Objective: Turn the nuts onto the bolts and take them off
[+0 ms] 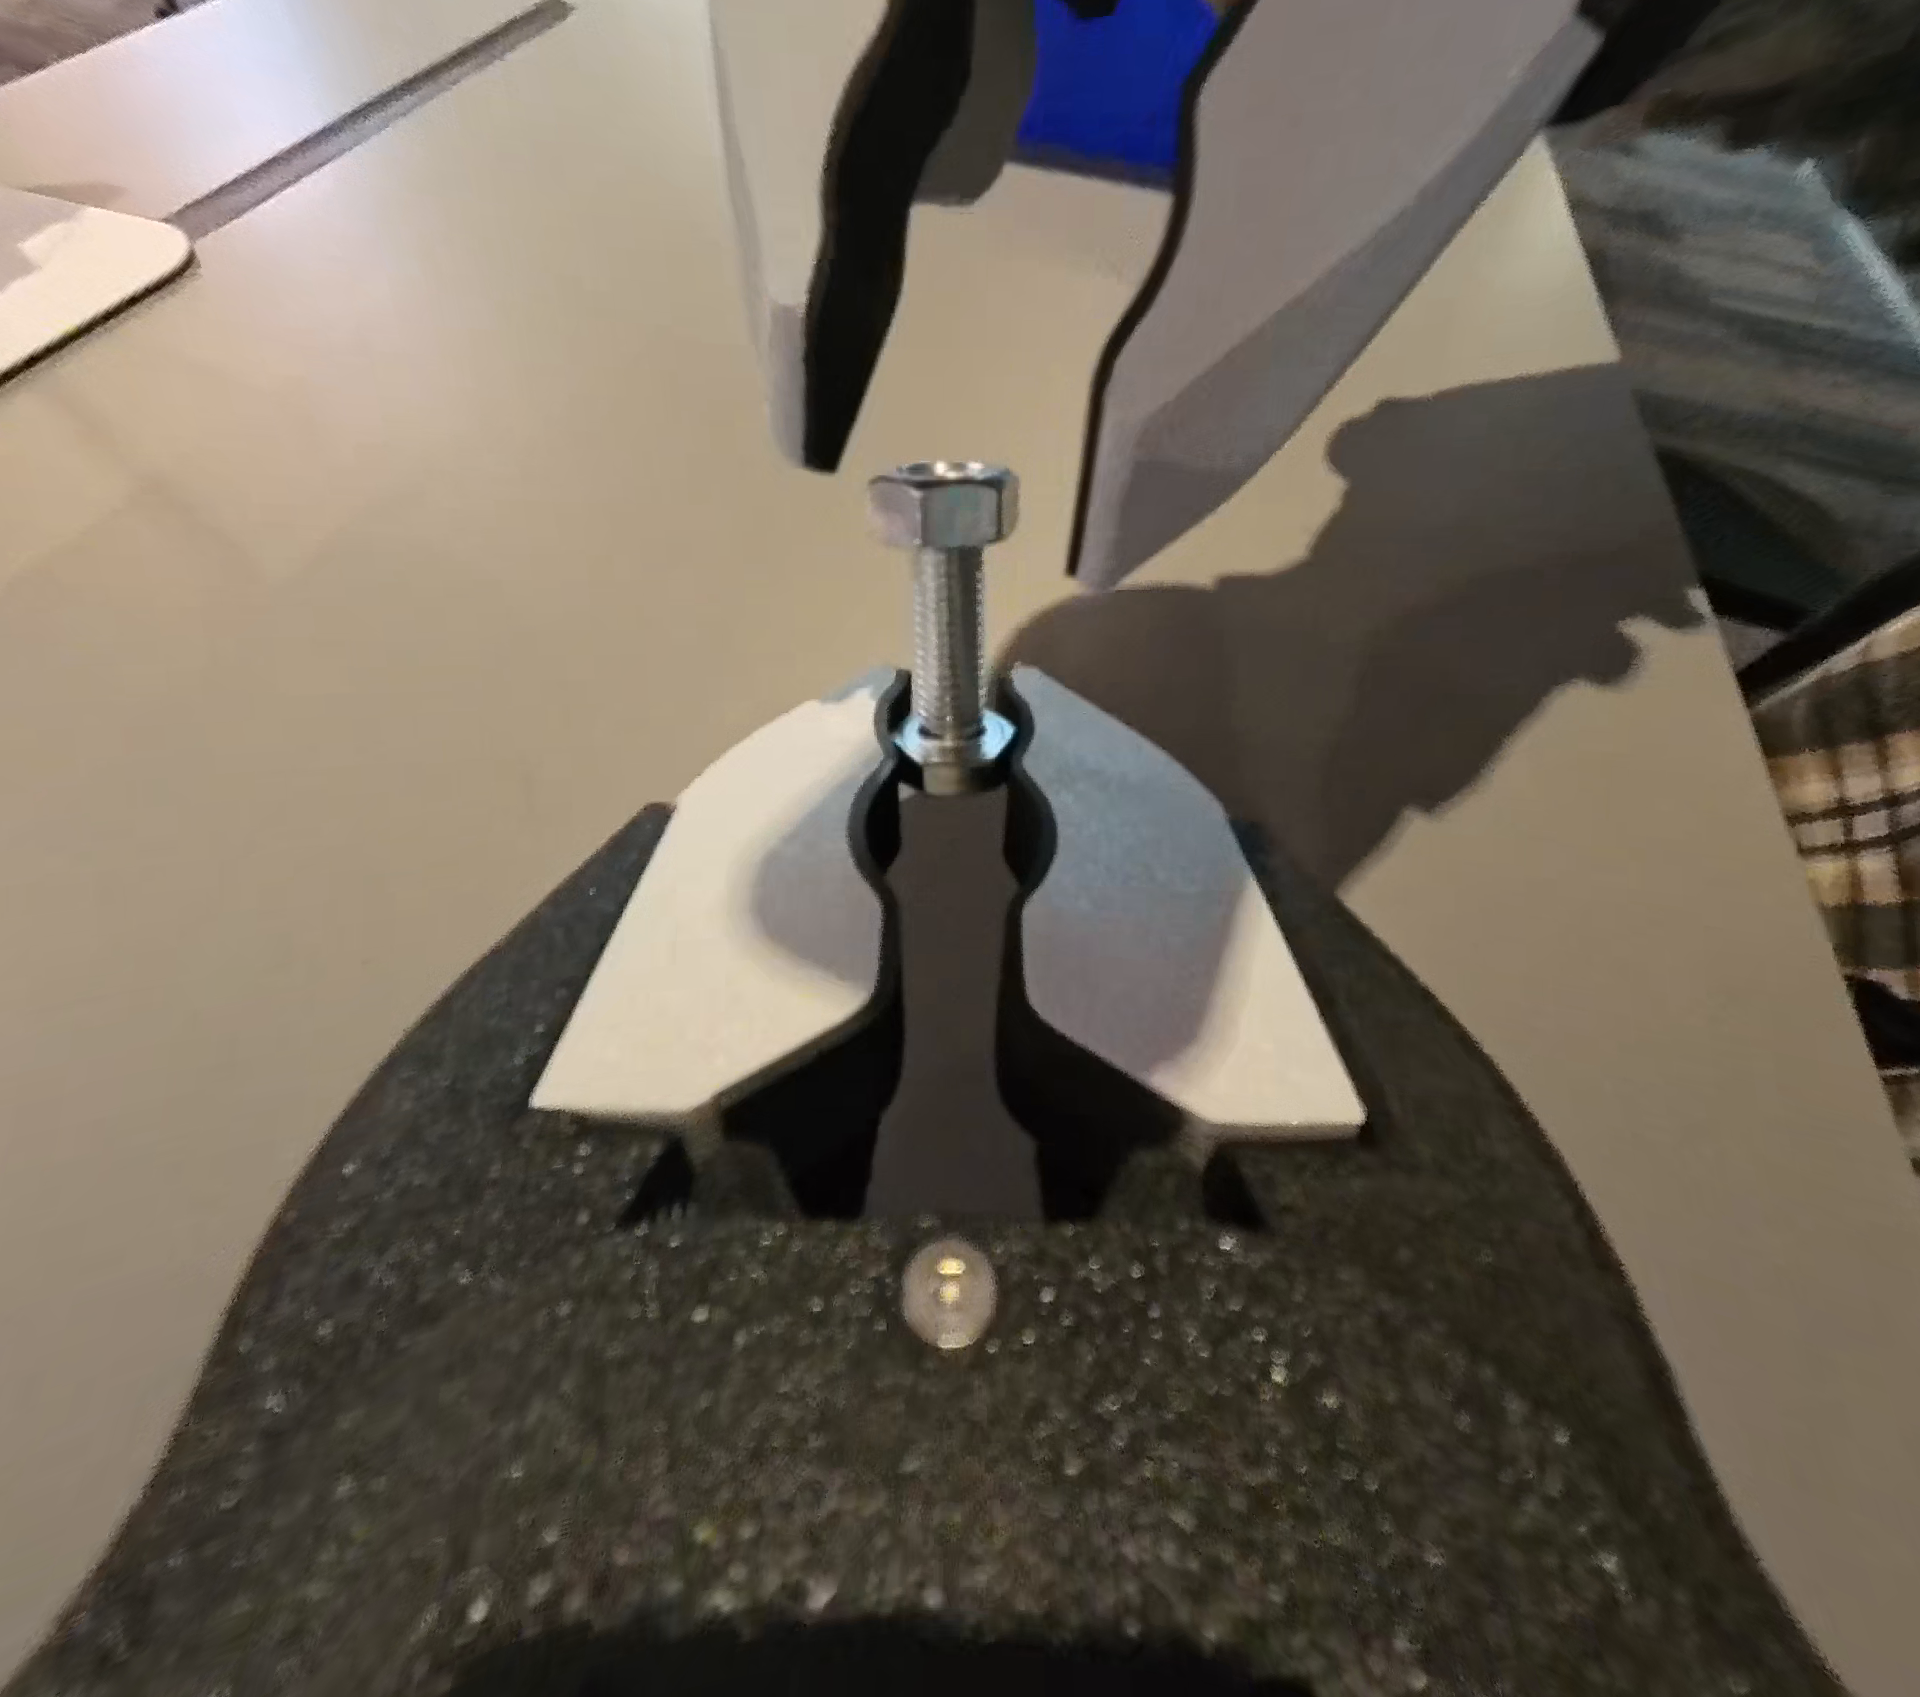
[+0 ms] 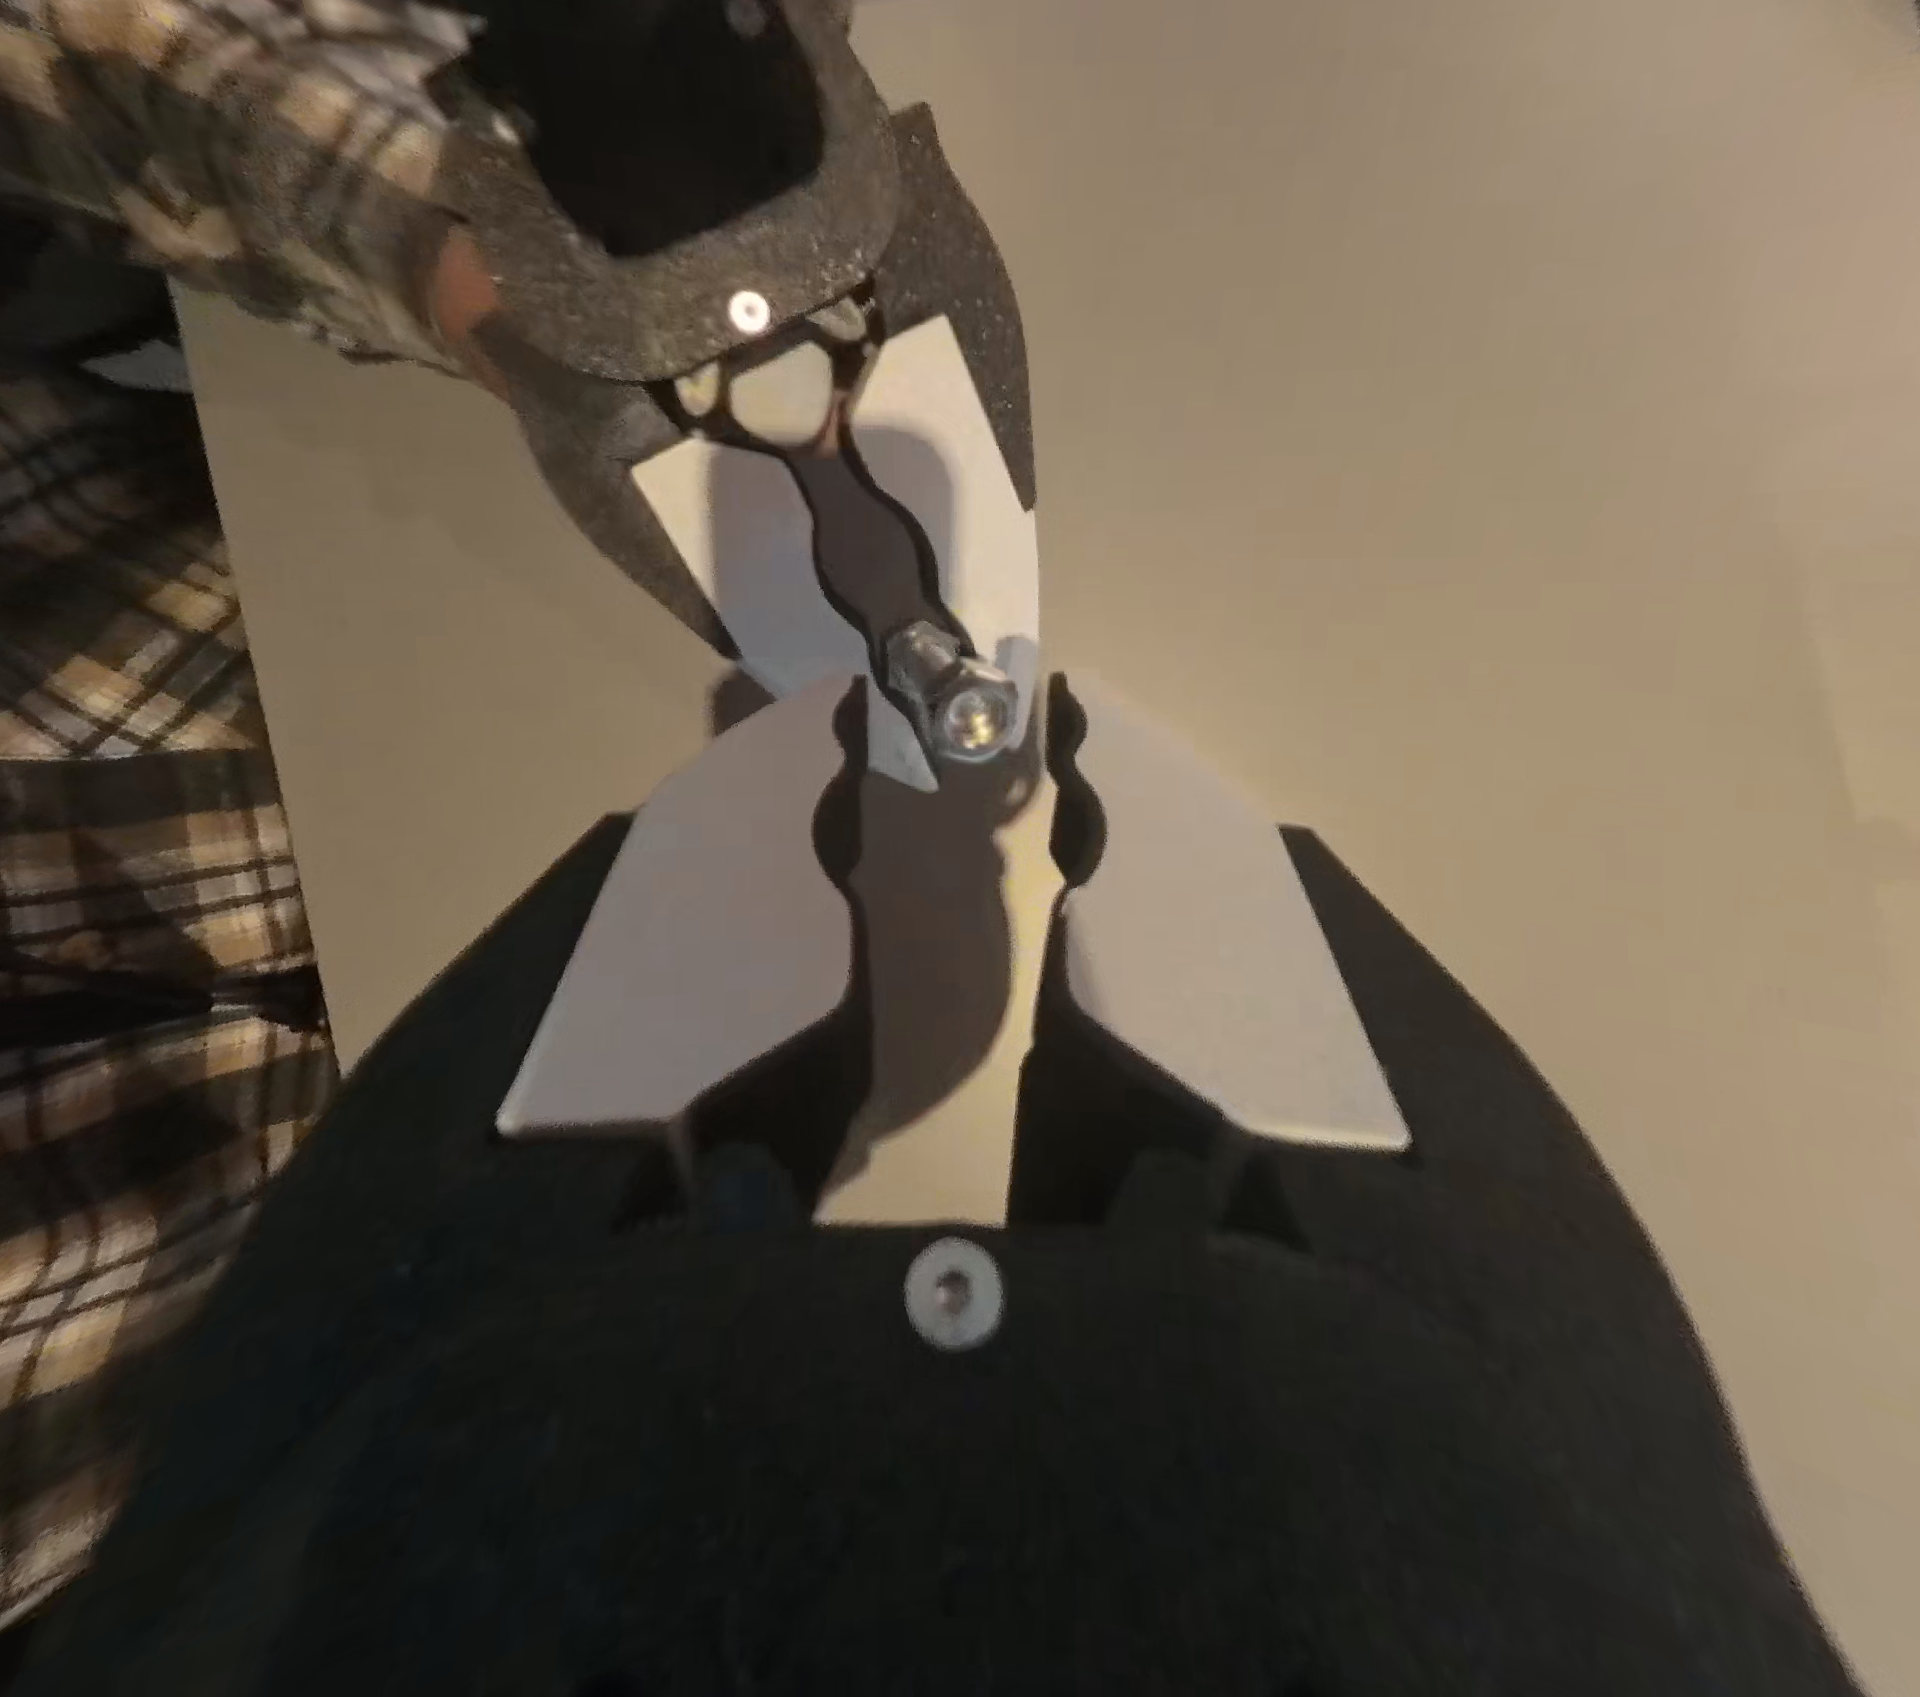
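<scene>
- We see a beige tabletop (image 1: 436,504) w/ a dark groove running toward its far left corner, a pale flat pad (image 1: 73,276) at the left edge, and office chair legs on the floor beyond the far edge.
- Left gripper (image 1: 951,738): jaws pressed nearly together, pinching a silver bolt (image 1: 948,608) at the lower end of its threaded shank, where a thin nut (image 1: 951,745) sits between the fingertips (image 1: 769,774).
- Bolt stands upright, long axis vertical, hex head (image 1: 940,502) at the top, above the mid tabletop & off its surface.
- Right gripper (image 1: 951,525) comes down from above in the left wrist view: jaws spread wide, one tip just beside the hex head on the left, the other apart on the right; it holds nothing.
- In the right wrist view we look down the bolt's axis: head (image 2: 971,717) faces the camera, between the spread right fingers (image 2: 727,899).
- Whether the right tips touch the head: can't tell.
- Plaid sleeve (image 2: 135,213) sits behind the left gripper, near the tabletop's near edge.
- Grippers cast a dark shadow (image 1: 1351,660) on the tabletop toward the right edge.
</scene>
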{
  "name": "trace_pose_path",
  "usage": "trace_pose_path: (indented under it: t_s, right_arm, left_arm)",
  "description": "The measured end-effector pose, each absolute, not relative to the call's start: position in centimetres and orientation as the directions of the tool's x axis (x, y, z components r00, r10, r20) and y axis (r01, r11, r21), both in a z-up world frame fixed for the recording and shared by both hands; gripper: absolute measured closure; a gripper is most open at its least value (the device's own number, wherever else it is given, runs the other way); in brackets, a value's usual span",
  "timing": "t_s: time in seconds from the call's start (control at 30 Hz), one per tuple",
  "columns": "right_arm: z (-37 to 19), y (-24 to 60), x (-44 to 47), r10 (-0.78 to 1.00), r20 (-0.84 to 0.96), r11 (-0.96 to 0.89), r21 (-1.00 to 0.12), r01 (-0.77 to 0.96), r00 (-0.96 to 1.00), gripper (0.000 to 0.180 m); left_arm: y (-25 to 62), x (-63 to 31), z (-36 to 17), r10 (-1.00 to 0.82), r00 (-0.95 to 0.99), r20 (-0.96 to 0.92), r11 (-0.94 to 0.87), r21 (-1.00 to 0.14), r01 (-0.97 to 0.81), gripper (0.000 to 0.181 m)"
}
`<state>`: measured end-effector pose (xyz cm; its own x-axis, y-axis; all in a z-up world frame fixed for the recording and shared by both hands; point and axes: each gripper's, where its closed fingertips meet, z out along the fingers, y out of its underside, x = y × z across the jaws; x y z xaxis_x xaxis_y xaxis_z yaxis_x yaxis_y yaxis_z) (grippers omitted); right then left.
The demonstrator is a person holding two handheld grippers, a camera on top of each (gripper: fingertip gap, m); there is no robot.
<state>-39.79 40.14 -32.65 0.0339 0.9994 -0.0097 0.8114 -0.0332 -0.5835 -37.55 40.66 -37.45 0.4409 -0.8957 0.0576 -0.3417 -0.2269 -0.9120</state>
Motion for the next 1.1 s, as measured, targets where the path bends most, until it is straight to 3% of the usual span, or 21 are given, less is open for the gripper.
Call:
trace_pose_path:
  t_s: [0.03,0.17,0.3,0.33,0.47,0.73,1.1]
  right_arm:
    - [-32.2,40.1,-39.8,1.0,-0.007,-0.026,-0.61,0.792,0.028,0.146]
    - [-29.0,40.4,-39.8,0.999,0.046,0.034,-0.781,0.623,0.003,0.132]
    - [-26.4,39.9,-39.6,0.999,0.041,0.047,-0.956,0.29,-0.029,0.111]
    - [-26.1,39.6,-39.7,0.998,0.042,0.05,-0.977,0.205,-0.043,0.1]
    - [-26.0,38.0,-40.7,0.993,0.028,0.029,-1.0,0.009,-0.118,0.087]
    - [-26.9,35.2,-42.5,0.97,-0.019,-0.027,-0.999,-0.028,-0.243,0.088]
    - [-26.7,35.5,-42.1,0.977,-0.009,-0.013,-1.0,-0.017,-0.213,0.09]
  left_arm:
    - [40.7,-37.6,-37.1,-0.897,0.436,0.072,-0.228,-0.921,-0.316,0.166]
    - [40.5,-37.7,-35.5,-0.911,0.395,0.114,-0.209,-0.956,-0.206,0.166]
    - [40.0,-37.7,-33.6,-0.932,0.339,0.126,-0.169,-0.981,-0.098,0.166]
    - [39.7,-37.6,-33.2,-0.939,0.319,0.131,-0.162,-0.984,-0.072,0.166]
    - [38.9,-37.2,-32.4,-0.955,0.265,0.133,-0.144,-0.989,-0.019,0.166]
    - [38.6,-37.3,-31.7,-0.962,0.227,0.152,-0.15,-0.988,0.026,0.166]
    - [38.7,-37.4,-31.5,-0.957,0.242,0.158,-0.156,-0.987,0.029,0.166]
